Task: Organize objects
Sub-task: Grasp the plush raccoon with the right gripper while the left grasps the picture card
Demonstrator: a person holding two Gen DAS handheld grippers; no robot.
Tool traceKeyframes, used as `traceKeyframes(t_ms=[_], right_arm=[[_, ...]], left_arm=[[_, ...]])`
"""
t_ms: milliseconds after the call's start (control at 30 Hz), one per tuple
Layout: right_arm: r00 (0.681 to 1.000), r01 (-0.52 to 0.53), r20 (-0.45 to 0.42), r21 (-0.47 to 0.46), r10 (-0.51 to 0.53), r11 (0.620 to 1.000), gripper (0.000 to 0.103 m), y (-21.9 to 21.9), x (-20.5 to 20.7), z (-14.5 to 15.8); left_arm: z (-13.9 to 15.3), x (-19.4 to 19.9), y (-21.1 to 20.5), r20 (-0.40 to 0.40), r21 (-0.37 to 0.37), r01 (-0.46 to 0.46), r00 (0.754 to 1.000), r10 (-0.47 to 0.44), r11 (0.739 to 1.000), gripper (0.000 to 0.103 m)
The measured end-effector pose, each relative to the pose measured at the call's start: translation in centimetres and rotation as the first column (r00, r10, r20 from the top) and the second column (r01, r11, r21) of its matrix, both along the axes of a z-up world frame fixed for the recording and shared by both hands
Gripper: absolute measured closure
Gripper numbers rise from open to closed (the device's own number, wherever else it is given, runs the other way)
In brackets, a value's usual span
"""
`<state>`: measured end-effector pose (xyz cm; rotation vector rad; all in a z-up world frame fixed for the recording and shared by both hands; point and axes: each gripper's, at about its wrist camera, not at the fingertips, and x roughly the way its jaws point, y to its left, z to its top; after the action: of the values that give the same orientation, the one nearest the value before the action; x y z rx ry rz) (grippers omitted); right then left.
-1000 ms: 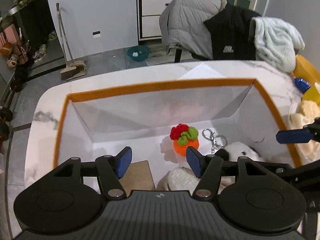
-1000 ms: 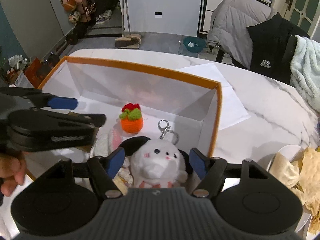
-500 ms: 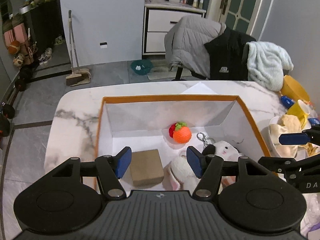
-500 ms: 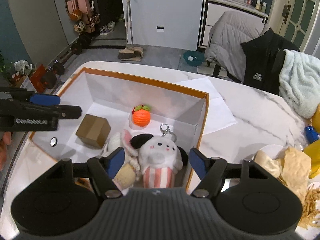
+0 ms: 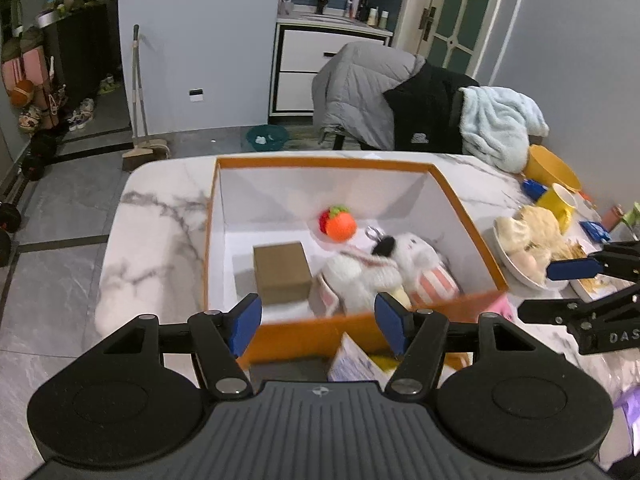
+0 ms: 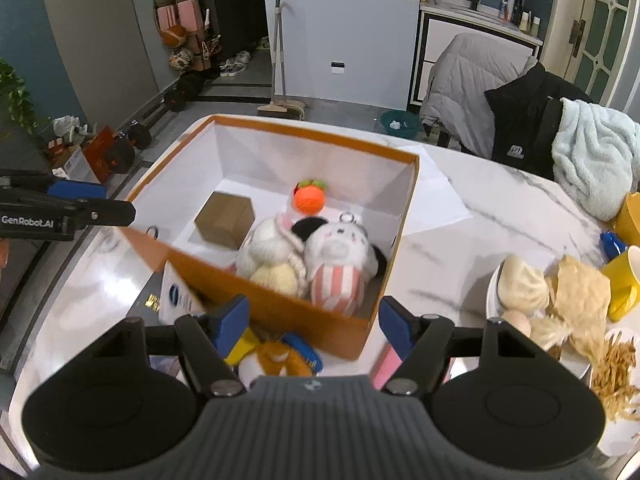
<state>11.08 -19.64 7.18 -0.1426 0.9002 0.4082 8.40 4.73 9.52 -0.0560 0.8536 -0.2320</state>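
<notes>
An orange box with a white inside [image 5: 328, 163] [image 6: 280, 304] stands on the marble table. In it lie a brown cardboard cube [image 5: 282, 271] [image 6: 225, 220], an orange knitted fruit [image 5: 338, 224] [image 6: 309, 199], a white rabbit plush [image 5: 356, 276] [image 6: 272, 254] and a striped white plush with a key ring [image 5: 424, 266] [image 6: 340, 258]. My left gripper [image 5: 319, 322] is open and empty, above the box's near wall. My right gripper [image 6: 314, 324] is open and empty, near the box's near corner. Loose items lie in front of the box: a small orange plush [image 6: 276, 356], a white packet [image 6: 176, 300] [image 5: 352, 360] and a pink thing [image 6: 386, 362].
A plate of buns and wrappers [image 6: 540, 292] [image 5: 524, 240], yellow cups [image 5: 558, 200] [image 6: 624, 280] and a dish of dried strips [image 6: 616, 364] crowd the table's right side. A sheet of paper [image 6: 436, 200] lies beyond the box. A chair with jackets [image 5: 400, 96] stands behind the table.
Both grippers have pulled back and up from inside the box to its near side. The box and its contents now show whole, and the loose items in front of it have come into view.
</notes>
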Motion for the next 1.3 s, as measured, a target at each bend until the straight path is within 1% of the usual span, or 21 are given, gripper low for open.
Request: traceKeyframes(t_ms=[133, 333, 500, 633, 733, 867, 967, 1033, 1133, 1233, 1300], right_arm=[[1.0, 0.007, -0.027, 0.018, -0.007, 1.0, 0.03, -0.4, -1.1, -1.0], [0.994, 0.044, -0.098, 0.065, -0.038, 0.997, 0.03, -0.6, -1.9, -3.6], [0.988, 0.066, -0.145, 0.061, -0.056, 0.996, 0.03, 0.3, -2.2, -6.1], [0.979, 0.091, -0.186, 0.055, -0.079, 0.994, 0.03, 0.9, -2.2, -8.2], [0.973, 0.133, -0.201, 0.066, -0.117, 0.989, 0.03, 1.2, -2.0, -9.3], [0.96, 0.186, -0.231, 0.11, -0.157, 0.976, 0.03, 1.3, -1.6, -10.1], [0.953, 0.217, -0.243, 0.13, -0.181, 0.968, 0.03, 1.5, -1.2, -10.4], [0.943, 0.244, -0.264, 0.143, -0.201, 0.959, 0.03, 1.6, -0.9, -10.7], [0.929, 0.283, -0.291, 0.158, -0.23, 0.946, 0.03, 1.9, -0.5, -11.3], [0.923, 0.306, -0.288, 0.156, -0.253, 0.939, 0.03, 2.4, -0.4, -11.9], [0.925, 0.312, -0.273, 0.147, -0.265, 0.939, 0.028, 2.7, -0.4, -12.2]], left_arm=[[-0.8, -1.8, -0.3, -0.013, 0.003, 0.024, 1.0, -0.024, 1.0, 0.028], [-3.0, -4.2, -0.9, -0.043, -0.006, 0.053, 0.998, -0.053, 0.999, 0.028], [-5.5, -5.2, -1.1, -0.079, 0.006, 0.066, 0.995, -0.066, 0.998, 0.028], [-7.3, -5.7, -1.3, -0.101, 0.036, 0.078, 0.992, -0.074, 0.996, 0.028], [-8.6, -6.0, -1.3, -0.117, 0.052, 0.079, 0.99, -0.072, 0.996, 0.028], [-9.9, -6.2, -1.2, -0.146, 0.05, 0.079, 0.987, -0.071, 0.996, 0.028], [-10.7, -6.1, -1.0, -0.168, 0.04, 0.055, 0.985, -0.048, 0.998, 0.028], [-11.5, -6.1, -0.9, -0.191, 0.04, 0.039, 0.981, -0.031, 0.998, 0.027], [-12.2, -6.0, -1.1, -0.215, 0.053, 0.04, 0.976, -0.028, 0.998, 0.027], [-12.5, -6.0, -1.3, -0.221, 0.065, 0.043, 0.975, -0.028, 0.997, 0.027], [-12.8, -5.9, -1.5, -0.227, 0.078, 0.043, 0.974, -0.024, 0.996, 0.023]])
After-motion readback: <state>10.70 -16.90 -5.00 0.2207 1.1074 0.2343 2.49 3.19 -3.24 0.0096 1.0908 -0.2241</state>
